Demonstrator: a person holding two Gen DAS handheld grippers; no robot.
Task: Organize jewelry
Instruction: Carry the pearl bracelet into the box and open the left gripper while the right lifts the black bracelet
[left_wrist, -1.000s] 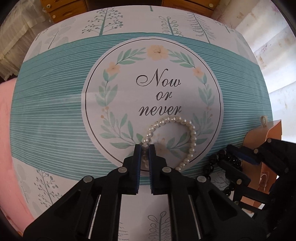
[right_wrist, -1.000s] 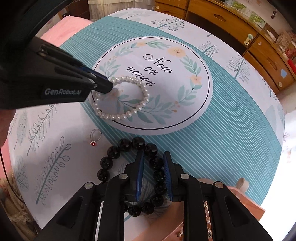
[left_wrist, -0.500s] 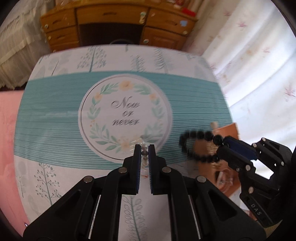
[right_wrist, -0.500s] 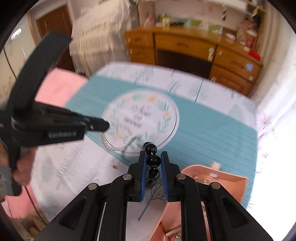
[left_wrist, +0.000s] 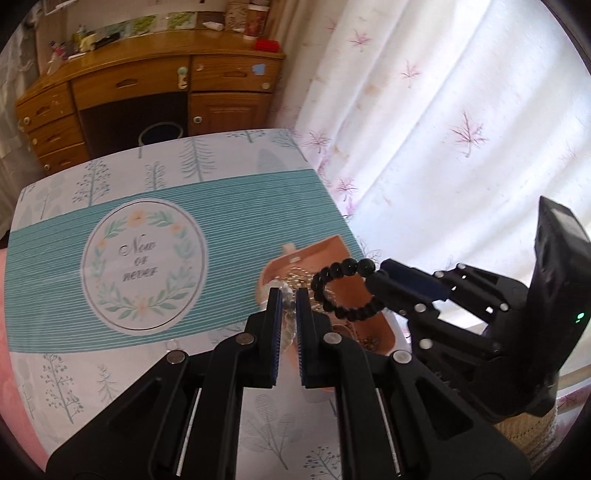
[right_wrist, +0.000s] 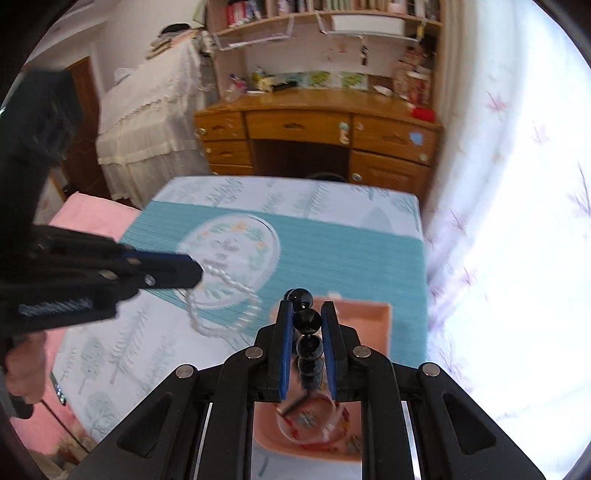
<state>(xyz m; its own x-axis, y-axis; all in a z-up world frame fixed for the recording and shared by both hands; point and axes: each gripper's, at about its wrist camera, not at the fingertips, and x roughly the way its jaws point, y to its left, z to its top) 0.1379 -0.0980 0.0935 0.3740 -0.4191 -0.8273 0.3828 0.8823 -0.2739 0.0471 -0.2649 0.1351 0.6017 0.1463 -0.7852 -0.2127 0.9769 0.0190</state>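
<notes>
One text can be read — "Now or never", in dark script over three lines inside the flower wreath (left_wrist: 143, 264) printed on the teal-striped cloth (left_wrist: 236, 236) covering the worktop. In the right wrist view the same words are blurred — only "Now" can be half made out.

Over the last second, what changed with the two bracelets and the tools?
Both bracelets left the table: the left tool lifted the pearl bracelet and the right tool lifted the black bead bracelet, carrying them over the pink box. Both grips stayed shut.
</notes>
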